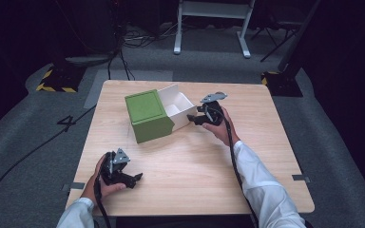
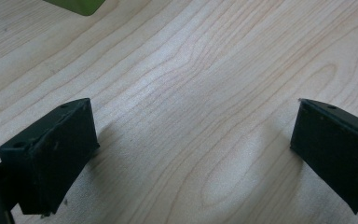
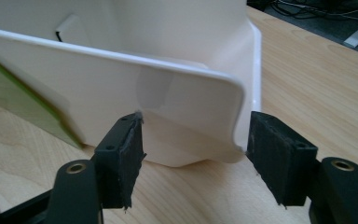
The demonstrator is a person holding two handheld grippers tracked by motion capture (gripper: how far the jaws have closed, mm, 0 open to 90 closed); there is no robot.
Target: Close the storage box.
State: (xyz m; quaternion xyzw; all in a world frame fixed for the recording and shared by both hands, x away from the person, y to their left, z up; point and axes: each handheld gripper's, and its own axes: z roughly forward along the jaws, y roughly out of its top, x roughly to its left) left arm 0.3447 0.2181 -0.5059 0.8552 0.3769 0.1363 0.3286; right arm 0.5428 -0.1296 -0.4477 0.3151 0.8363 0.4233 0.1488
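High view shows the green box [image 1: 148, 115] with its white inner tray [image 1: 178, 105] slid out toward 3 o'clock, mid-table [image 1: 195, 161]; the right hand-held gripper [image 1: 193, 118] stands open astride the tray's corner, not clamped; the left hand-held gripper [image 1: 136, 179], at 7 o'clock, gapes wide and empty.

A box [image 1: 148, 115] sits on the surface [image 1: 190, 161], toward its far side; its inner tray [image 1: 178, 108] juts out rightward. The right tool [image 1: 193, 117] straddles the tray's corner. The left tool [image 1: 135, 178] rests near the front-left edge, well apart.
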